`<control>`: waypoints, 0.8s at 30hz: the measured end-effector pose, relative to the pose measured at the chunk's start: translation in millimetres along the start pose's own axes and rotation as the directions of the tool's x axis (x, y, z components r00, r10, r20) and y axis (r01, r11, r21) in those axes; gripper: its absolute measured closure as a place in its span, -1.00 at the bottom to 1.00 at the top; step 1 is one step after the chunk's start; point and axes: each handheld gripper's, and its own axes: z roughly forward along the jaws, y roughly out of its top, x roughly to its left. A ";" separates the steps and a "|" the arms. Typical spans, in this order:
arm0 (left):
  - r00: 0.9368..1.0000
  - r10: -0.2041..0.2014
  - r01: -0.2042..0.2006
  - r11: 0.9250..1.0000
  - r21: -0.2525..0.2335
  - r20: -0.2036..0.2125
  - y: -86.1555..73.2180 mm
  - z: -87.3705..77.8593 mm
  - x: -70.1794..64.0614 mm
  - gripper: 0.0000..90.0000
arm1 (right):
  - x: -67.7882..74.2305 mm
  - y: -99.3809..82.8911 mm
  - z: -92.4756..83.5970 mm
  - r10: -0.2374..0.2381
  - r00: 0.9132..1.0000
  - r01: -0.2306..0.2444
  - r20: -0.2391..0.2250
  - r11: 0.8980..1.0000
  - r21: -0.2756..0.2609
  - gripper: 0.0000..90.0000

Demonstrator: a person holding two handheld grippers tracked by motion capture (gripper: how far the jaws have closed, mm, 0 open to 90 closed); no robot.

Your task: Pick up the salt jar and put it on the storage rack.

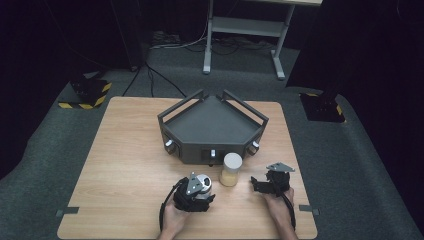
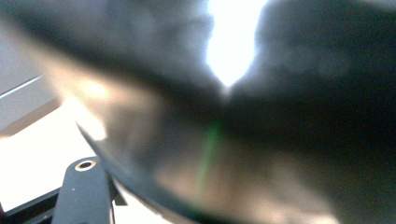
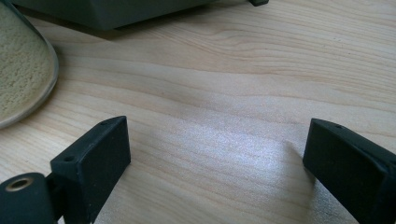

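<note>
A lidded jar (image 1: 231, 169) of pale grains stands on the wooden surface (image 1: 125, 150), just in front of the dark angular tray (image 1: 212, 127). Left of the jar, the left tongs (image 1: 200, 186) grasp a shiny metal can (image 1: 202, 182) — no label is readable. Right of the jar, the right tongs (image 3: 215, 158) gape apart, empty.

On the table (image 1: 115, 165), a three-sided tray (image 1: 212, 127) sits toward the far edge, a jar (image 1: 231, 169) just in front of it. A metal can (image 1: 201, 184) stands left of the jar (at the left gripper (image 1: 192, 195)); the right gripper (image 1: 260, 186) lies right of it, apart.
</note>
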 end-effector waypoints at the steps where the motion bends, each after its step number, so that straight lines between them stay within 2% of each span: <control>1: 1.000 -0.006 0.006 1.000 -0.004 0.003 0.5 -0.4 -0.3 -0.33 | 0.0 0.0 0.0 0.000 1.000 0.000 0.000 1.000 0.000 -0.85; 2: 0.998 0.066 -0.067 0.996 0.052 0.015 11.2 -4.8 4.8 -0.33 | 0.0 0.0 0.0 0.000 1.000 0.000 0.000 1.000 0.000 -0.85; 3: 1.000 -0.008 0.008 1.000 -0.004 0.012 3.7 -2.3 -0.4 -0.33 | 0.0 0.0 0.0 0.000 1.000 0.000 0.000 1.000 0.000 -0.85; 6: 1.000 -0.008 0.008 1.000 0.002 0.023 8.9 -4.2 0.6 -0.33 | 0.0 0.0 0.0 0.000 1.000 0.000 0.000 1.000 0.000 -0.85; 15: 1.000 -0.012 0.012 1.000 0.012 0.019 21.0 -8.0 2.0 -0.33 | 0.0 0.0 0.0 0.000 1.000 0.000 0.000 1.000 0.000 -0.85; 24: 1.000 -0.011 0.011 1.000 -0.004 0.018 36.1 -14.1 2.4 -0.33 | 0.0 0.0 0.0 0.000 1.000 0.000 0.000 1.000 0.000 -0.85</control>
